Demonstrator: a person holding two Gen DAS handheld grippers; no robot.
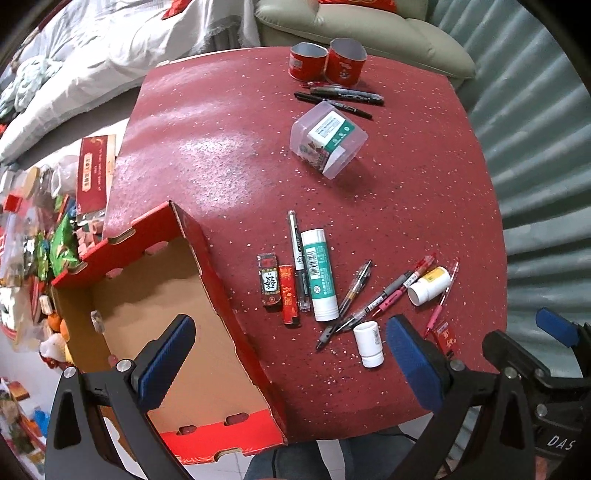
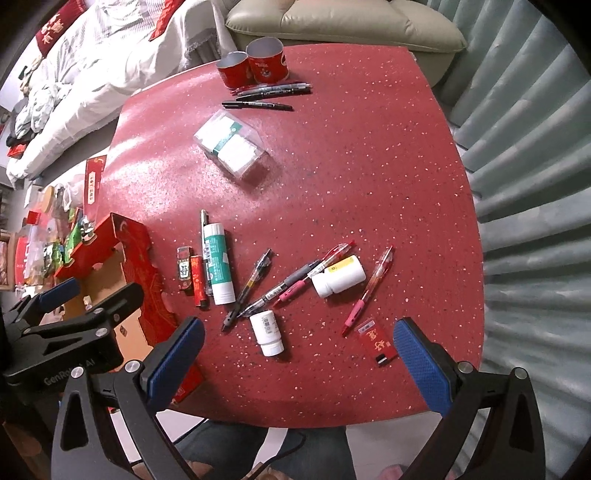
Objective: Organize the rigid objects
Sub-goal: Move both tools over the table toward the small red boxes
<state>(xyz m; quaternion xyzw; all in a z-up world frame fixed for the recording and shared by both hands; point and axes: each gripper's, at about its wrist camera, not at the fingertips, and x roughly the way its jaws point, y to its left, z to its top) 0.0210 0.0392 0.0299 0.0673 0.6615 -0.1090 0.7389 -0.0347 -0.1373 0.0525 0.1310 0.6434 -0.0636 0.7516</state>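
Note:
On the red speckled table [image 1: 229, 147] lie a white-and-teal glue stick [image 1: 319, 275], two lighters [image 1: 269, 278], several pens [image 1: 354, 291], two small white bottles [image 1: 369, 343] [image 2: 338, 277] and a flat red lighter [image 2: 376, 341]. An open red cardboard box [image 1: 166, 295] sits at the table's near left corner. My left gripper [image 1: 291, 354] is open and hovers over the box's right wall. My right gripper [image 2: 301, 358] is open above the near edge, with the upright white bottle [image 2: 267, 332] just ahead between its pads. Neither holds anything.
A clear plastic box [image 1: 327, 138] holding small packets lies mid-table. Two red tins [image 1: 327, 62] and several black markers [image 1: 340, 96] are at the far edge. A cluttered floor [image 1: 44, 240] lies left, a sofa [image 2: 332, 22] behind, a curtain [image 2: 535, 184] right.

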